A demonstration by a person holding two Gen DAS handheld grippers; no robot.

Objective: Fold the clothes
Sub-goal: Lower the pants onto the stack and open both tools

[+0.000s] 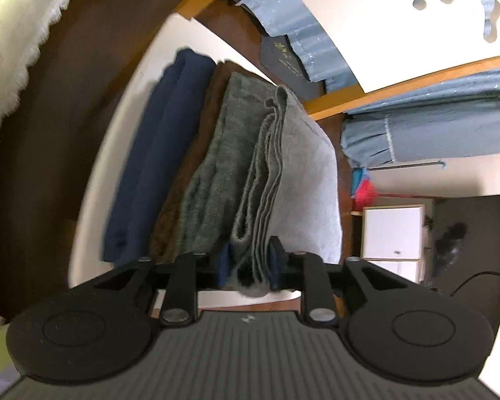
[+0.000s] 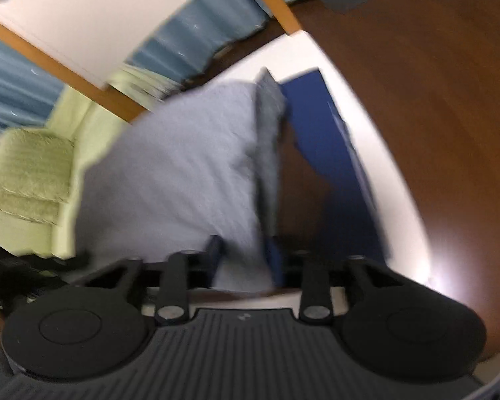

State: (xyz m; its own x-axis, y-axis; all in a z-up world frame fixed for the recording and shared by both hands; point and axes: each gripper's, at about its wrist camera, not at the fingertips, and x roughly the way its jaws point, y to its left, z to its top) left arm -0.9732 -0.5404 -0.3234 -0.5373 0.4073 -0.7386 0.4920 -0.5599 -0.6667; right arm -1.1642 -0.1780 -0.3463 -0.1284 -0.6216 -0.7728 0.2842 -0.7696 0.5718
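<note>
A folded light grey towel lies on top of a stack on a white table. Under it lie a darker grey cloth, a brown cloth and a navy cloth. My left gripper is shut on the layered near edge of the light grey towel. In the right wrist view, which is blurred, my right gripper is shut on the same light grey towel at its near edge. The brown cloth and the navy cloth show beside it.
The table stands on a brown wood floor. A pale green armchair is at the left of the right wrist view. Blue curtains, a white cabinet and a white board with an orange wood frame lie beyond the table.
</note>
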